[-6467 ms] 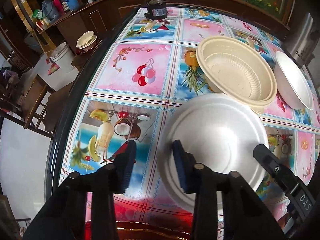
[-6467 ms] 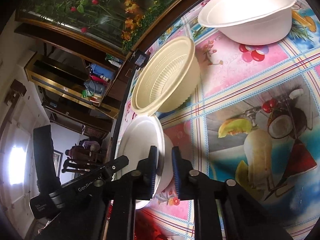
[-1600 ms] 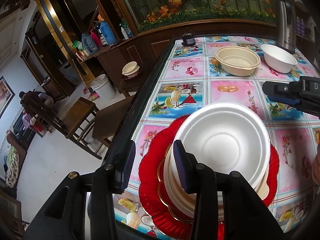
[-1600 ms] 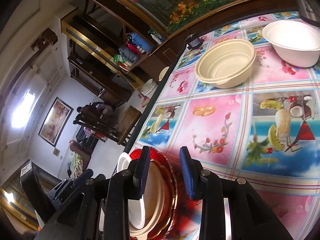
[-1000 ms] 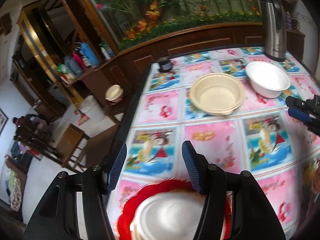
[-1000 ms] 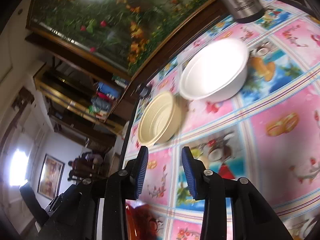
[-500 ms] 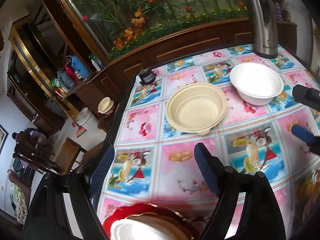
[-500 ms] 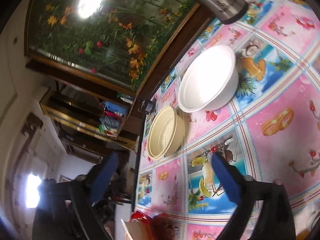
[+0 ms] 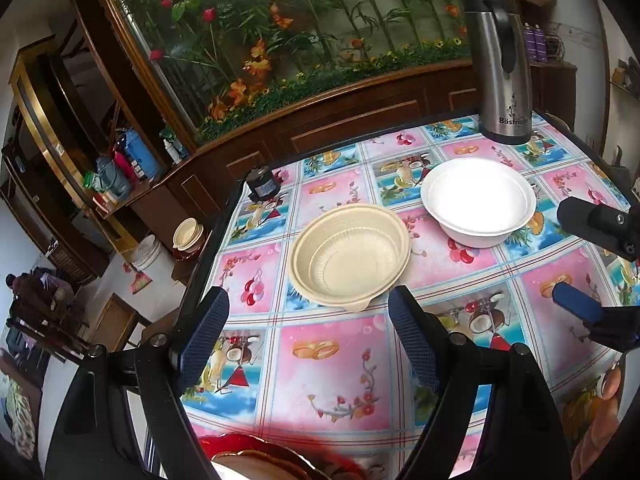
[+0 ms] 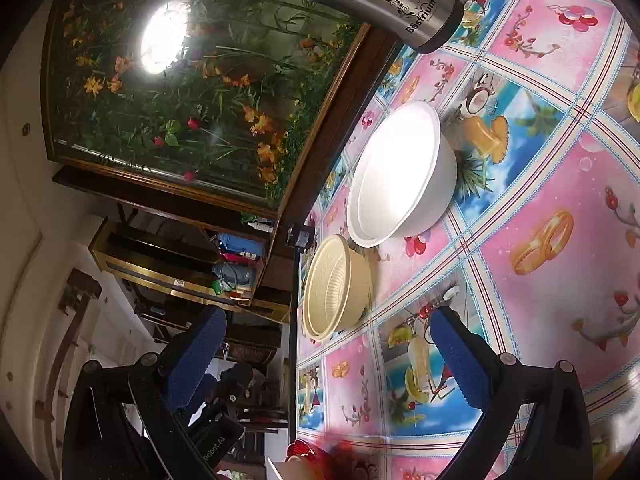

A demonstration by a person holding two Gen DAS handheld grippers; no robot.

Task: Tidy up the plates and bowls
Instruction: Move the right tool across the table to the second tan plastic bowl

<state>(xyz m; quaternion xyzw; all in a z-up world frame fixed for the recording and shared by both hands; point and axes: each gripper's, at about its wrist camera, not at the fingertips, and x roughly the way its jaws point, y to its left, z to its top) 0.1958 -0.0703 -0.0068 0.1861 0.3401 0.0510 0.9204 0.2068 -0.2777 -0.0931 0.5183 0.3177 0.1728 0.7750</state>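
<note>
A: Starting at the left of the left wrist view, what sits on the table?

B: A small black canister stands at the far left corner of the fruit-print tablecloth. Next comes the cream ribbed bowl, upright, mouth facing up, a small tab on its rim pointing toward the camera. Being round, it has no long axis to speak of.

A: And to the right of that?

B: The white foam bowl, also upright and mouth up, sits just beside the cream one without touching it. Behind it, in the far right corner, a steel thermos jug stands upright, its long axis vertical.

A: Where is the stack?

B: At the bottom edge, nearest the camera, the rim of the red plate shows with pale dishes on it; how many cannot be told.

A: The tools?

B: The left gripper is released, its jaws having just been opening, spread wide above the cloth with nothing between them; the cream bowl lies beyond the tips. The right gripper has likewise just been opening and stands at full spread, empty. Its view is rolled, so the table appears tilted; the cream bowl lies ahead between its blue pads but well beyond them, and the white bowl farther on.
</note>
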